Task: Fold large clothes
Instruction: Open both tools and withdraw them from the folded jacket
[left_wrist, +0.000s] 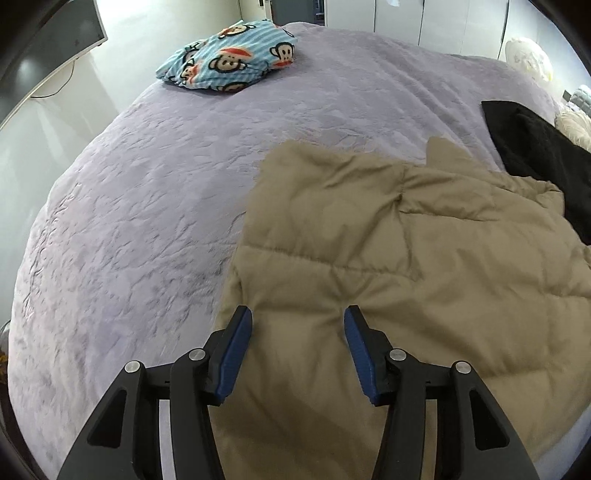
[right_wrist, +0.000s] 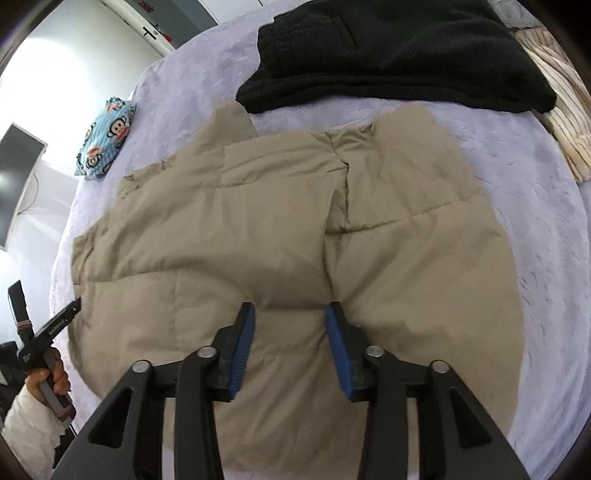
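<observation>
Below both claws lies the tan quilted puffer jacket (right_wrist: 280, 236), spread across the lavender plush bed cover (left_wrist: 147, 184). The left claw (left_wrist: 298, 317) hovers over the jacket's left edge, its blue pads parted with nothing between them; the right claw (right_wrist: 290, 312) hangs over the middle seam, likewise parted and empty. Beyond the right claw sits a black fleece garment (right_wrist: 399, 55); far ahead and left of the left claw rests a blue monkey-print fleece bundle (left_wrist: 229, 55). Puffy fill may spring back, so a fold could reopen, and slick fabric could slip from a shallow pinch. Sleeves cannot be made out, and the hem nearest the claws is hidden behind the linkages. A hand (right_wrist: 48, 373) holding the left tool shows only partly.
</observation>
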